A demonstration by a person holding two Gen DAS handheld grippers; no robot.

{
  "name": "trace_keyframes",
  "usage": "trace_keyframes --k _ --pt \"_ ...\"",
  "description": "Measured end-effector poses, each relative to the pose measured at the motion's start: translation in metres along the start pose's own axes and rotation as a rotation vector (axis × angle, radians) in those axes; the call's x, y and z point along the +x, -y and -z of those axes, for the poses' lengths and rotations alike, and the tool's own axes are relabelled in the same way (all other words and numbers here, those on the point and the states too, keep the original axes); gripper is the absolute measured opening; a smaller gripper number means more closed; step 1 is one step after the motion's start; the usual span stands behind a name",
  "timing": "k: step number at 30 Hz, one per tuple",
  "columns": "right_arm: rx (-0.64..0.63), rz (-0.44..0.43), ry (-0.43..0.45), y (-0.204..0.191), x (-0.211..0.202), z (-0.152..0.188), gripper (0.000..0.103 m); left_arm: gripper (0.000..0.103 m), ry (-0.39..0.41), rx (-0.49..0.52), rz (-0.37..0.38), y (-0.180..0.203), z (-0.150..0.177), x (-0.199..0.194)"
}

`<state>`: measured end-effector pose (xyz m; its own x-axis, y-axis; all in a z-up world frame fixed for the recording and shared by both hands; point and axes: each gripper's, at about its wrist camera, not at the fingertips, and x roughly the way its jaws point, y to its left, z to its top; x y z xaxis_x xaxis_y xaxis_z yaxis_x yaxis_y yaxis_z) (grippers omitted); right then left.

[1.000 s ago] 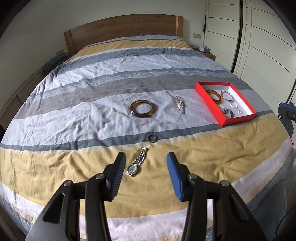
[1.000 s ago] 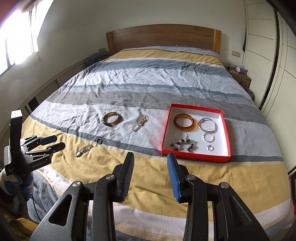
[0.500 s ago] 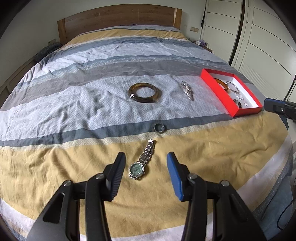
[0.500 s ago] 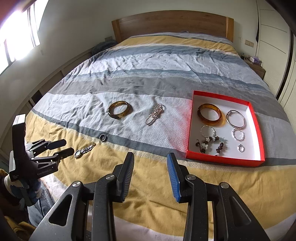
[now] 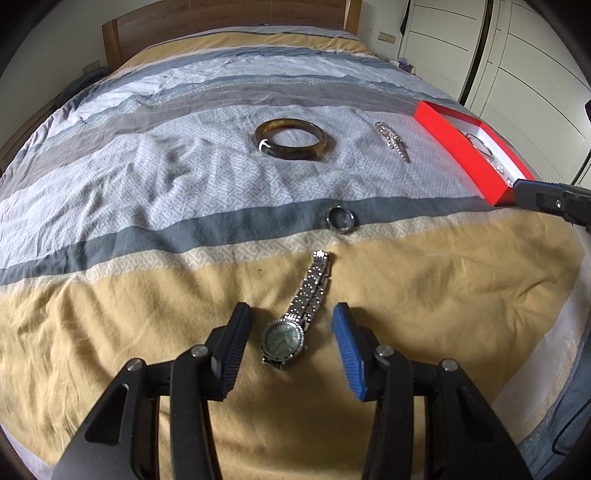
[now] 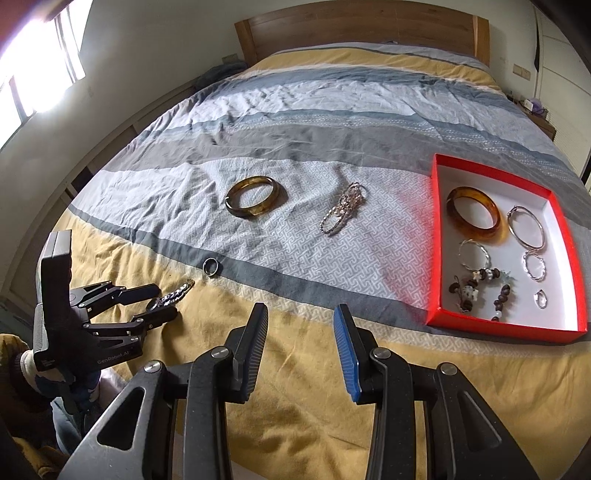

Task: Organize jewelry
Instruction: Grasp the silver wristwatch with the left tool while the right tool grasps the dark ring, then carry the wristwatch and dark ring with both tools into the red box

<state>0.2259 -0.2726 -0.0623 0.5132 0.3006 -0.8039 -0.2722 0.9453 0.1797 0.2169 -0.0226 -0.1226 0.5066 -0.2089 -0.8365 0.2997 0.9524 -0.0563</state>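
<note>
The left hand-held gripper hangs low over the bed with its fingers spread wide either side of the watch at the bottom centre of its frame — released and, I judge, lined up to close across the dial. The right hand-held gripper is likewise parted and holds nothing, likely waiting. Beyond lie the ring, brown bangle and chain bracelet, loose on the cover, while the red box at right keeps sorted pieces together — presumably the watch's destination

Looks like a home bedroom: big bed with striped duvet, wooden headboard, white wardrobes.
</note>
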Motion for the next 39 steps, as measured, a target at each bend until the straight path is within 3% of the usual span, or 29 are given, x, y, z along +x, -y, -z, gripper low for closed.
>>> trace_keyframes --k 5,8,10,18,21,28,30,33,39 --pt "-0.022 -0.038 -0.029 -0.013 0.025 -0.004 0.037 0.043 0.010 -0.012 0.004 -0.004 -0.002 0.006" --pt "-0.042 -0.063 -0.043 -0.022 0.039 -0.007 0.037 0.034 0.021 -0.021 0.000 -0.008 -0.002 0.007" --pt "-0.056 -0.079 -0.053 -0.029 0.050 -0.009 0.037 0.023 0.025 -0.044 0.002 -0.015 -0.002 0.006" --pt "-0.105 -0.133 -0.094 -0.057 0.089 -0.018 0.037 0.020 0.058 -0.125 0.006 -0.040 -0.001 -0.002" --pt "-0.122 -0.149 -0.104 -0.067 0.102 -0.022 0.037 0.009 0.069 -0.161 0.006 -0.052 -0.001 -0.006" --pt "-0.151 -0.154 -0.105 -0.085 0.121 -0.031 0.037 0.008 0.093 -0.189 0.003 -0.069 -0.004 -0.015" --pt "-0.158 -0.148 -0.105 -0.087 0.123 -0.032 0.034 0.008 0.099 -0.193 0.007 -0.071 -0.003 -0.018" --pt "-0.168 -0.131 -0.106 -0.088 0.124 -0.032 0.020 0.008 0.104 -0.193 0.006 -0.072 -0.003 -0.020" --pt "-0.176 -0.127 -0.104 -0.089 0.118 -0.030 0.020 0.008 0.120 -0.184 0.001 -0.070 -0.005 -0.030"
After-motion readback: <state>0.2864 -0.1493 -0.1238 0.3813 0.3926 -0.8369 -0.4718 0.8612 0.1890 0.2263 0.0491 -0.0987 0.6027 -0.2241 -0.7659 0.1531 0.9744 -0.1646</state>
